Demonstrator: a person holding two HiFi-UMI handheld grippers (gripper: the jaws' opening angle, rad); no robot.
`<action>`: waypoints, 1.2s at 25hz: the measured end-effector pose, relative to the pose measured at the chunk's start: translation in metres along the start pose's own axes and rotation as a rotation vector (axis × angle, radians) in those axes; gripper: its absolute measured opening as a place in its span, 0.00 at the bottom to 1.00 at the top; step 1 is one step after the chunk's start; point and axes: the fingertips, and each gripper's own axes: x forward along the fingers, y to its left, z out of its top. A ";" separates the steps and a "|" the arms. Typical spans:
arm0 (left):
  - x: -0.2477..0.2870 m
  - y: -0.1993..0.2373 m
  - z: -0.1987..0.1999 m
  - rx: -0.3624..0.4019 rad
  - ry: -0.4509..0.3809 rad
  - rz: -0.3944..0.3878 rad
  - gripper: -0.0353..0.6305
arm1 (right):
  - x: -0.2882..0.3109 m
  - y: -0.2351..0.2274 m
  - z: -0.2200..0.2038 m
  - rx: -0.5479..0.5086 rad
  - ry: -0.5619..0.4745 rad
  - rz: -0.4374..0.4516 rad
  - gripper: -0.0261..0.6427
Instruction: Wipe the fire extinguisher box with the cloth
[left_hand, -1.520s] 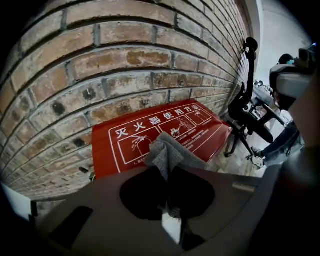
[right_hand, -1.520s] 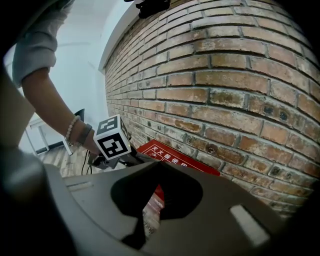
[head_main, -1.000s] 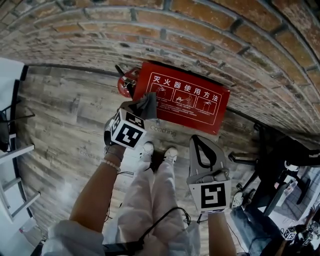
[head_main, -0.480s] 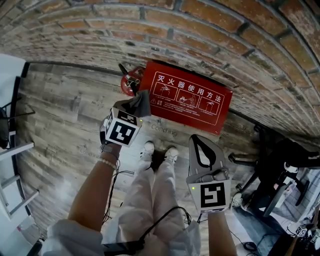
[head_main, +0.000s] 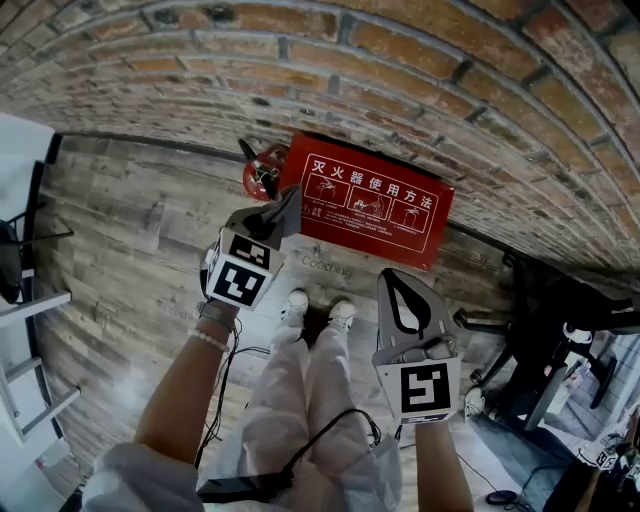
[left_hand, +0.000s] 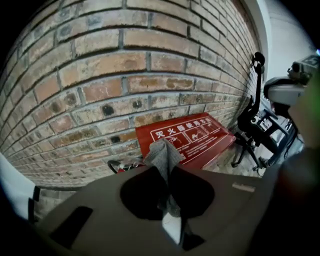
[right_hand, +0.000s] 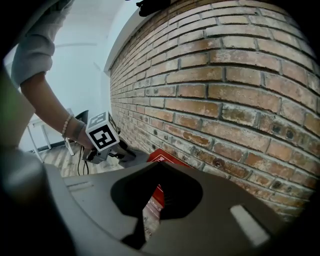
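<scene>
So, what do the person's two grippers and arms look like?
Both the left gripper and right gripper have grey plastic bodies with dark inner jaws. Each carries a white cube with black square markers. A white short sleeve covers the left upper arm, and a beaded bracelet sits on that wrist. A thin black cable loops over the white trousers.

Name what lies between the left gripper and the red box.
The grey cloth, clamped in the left gripper and reaching toward the red box; left gripper view.
</scene>
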 end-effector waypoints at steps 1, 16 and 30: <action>-0.009 -0.004 0.009 0.005 -0.022 -0.006 0.07 | -0.004 -0.002 0.006 -0.001 -0.008 -0.006 0.05; -0.175 -0.074 0.155 0.147 -0.350 -0.102 0.07 | -0.086 -0.031 0.118 0.011 -0.139 -0.067 0.05; -0.285 -0.104 0.232 0.215 -0.559 -0.124 0.07 | -0.141 -0.036 0.200 -0.006 -0.263 -0.090 0.05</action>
